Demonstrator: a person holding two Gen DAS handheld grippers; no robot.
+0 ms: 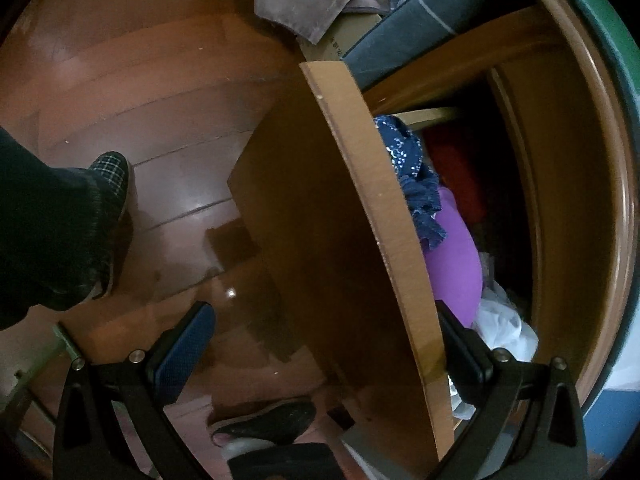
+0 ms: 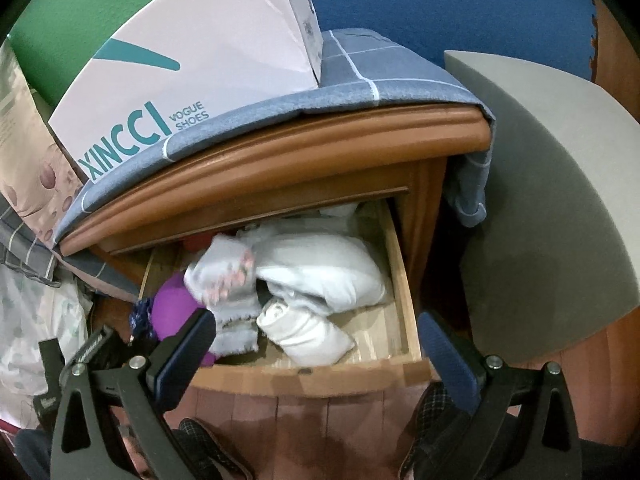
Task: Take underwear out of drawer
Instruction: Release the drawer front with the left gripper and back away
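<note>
My right gripper (image 2: 316, 344) hangs with jaws spread wide and empty above the open drawer (image 2: 404, 300) of the wooden nightstand (image 2: 280, 160). The underwear (image 2: 224, 276), a pale bundle with pink trim, lies just ahead and slightly left of these jaws, its long axis running roughly front to back, touching the purple garment (image 2: 176, 300) and the white folded cloths (image 2: 312, 336). My left gripper (image 1: 324, 344) straddles the drawer front (image 1: 340, 220), jaws open, so the right is nearer. A shoe box (image 2: 180, 68) sits on top; reddish wooden floor (image 1: 140, 80) lies below.
</note>
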